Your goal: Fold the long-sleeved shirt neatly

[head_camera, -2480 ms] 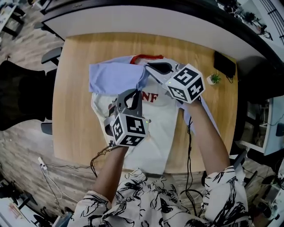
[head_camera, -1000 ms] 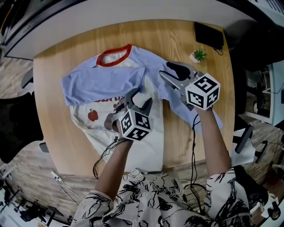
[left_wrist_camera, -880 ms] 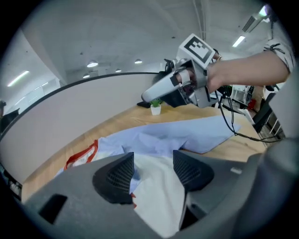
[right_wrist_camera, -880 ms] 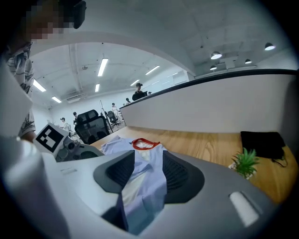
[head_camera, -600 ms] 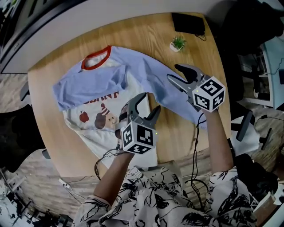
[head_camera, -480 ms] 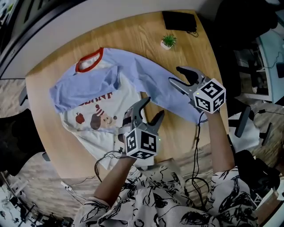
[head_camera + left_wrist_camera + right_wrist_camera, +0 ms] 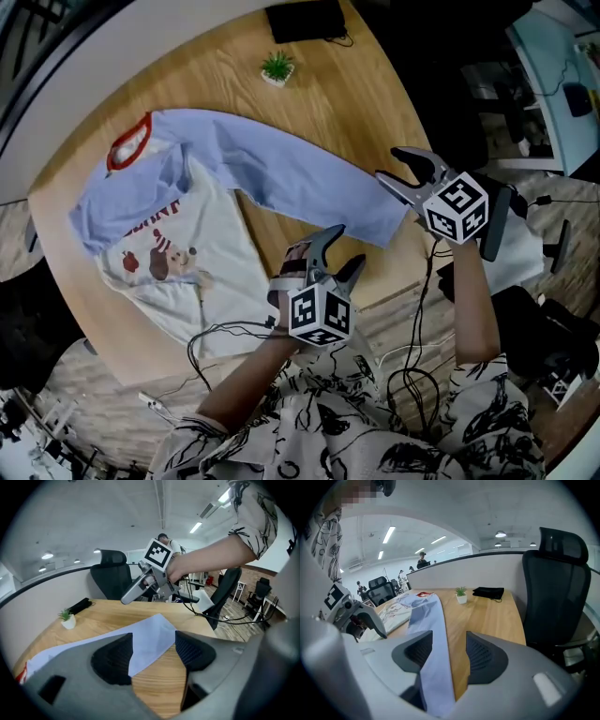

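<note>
The long-sleeved shirt (image 7: 202, 248) lies flat on the wooden table (image 7: 361, 103): white printed body, red collar (image 7: 131, 142), light blue sleeves. One sleeve (image 7: 117, 202) is folded across the chest. The other sleeve (image 7: 300, 183) stretches right to its cuff (image 7: 380, 223). My left gripper (image 7: 349, 246) hovers near the table's front edge just short of that cuff (image 7: 152, 634). My right gripper (image 7: 392, 165) hangs over the cuff end (image 7: 433, 639) near the table's right edge. The jaws of both have just been opening. Both stand open with nothing gripped.
A small potted plant (image 7: 277, 67) and a black pouch (image 7: 305, 19) sit at the far side of the table. A black office chair (image 7: 558, 597) stands off the right edge. Cables (image 7: 225, 333) trail from the grippers over the front edge.
Both grippers have moved from over the shirt's body rightward along the outstretched sleeve to its cuff, jaws a little wider. The head view has swung, so the shirt now sits further left.
</note>
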`<action>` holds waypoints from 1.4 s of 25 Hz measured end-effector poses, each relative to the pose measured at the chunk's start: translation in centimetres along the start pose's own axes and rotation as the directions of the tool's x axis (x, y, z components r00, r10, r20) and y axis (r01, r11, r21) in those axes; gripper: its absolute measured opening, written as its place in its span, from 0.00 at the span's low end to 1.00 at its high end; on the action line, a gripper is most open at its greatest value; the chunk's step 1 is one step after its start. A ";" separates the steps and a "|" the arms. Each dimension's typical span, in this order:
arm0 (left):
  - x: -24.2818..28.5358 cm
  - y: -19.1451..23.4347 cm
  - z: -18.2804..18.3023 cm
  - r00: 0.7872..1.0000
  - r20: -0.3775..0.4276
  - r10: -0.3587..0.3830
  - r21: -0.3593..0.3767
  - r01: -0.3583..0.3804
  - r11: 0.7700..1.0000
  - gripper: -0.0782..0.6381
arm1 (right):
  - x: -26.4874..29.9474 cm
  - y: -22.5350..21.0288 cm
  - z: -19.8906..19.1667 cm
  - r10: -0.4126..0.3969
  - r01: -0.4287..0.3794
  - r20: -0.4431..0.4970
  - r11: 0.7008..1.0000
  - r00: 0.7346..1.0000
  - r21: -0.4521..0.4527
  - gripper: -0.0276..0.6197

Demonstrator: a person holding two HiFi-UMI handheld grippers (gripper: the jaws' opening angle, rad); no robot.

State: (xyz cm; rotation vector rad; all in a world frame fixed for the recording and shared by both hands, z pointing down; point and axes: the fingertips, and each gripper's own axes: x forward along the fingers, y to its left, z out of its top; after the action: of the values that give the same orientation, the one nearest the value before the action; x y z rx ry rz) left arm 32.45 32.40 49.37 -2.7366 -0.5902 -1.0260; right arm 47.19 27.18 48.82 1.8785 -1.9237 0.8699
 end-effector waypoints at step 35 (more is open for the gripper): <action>11.0 -6.8 -2.1 0.979 -0.169 -0.118 0.045 0.127 0.991 0.15 | -3.0 -0.2 -14.7 0.108 -0.099 -0.247 0.994 0.963 0.048 0.09</action>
State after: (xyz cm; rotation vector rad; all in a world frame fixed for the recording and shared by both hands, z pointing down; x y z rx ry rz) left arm 35.94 41.32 58.30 -2.5618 -0.7551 -1.2306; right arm 44.85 38.57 58.31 1.6094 -1.8741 1.1213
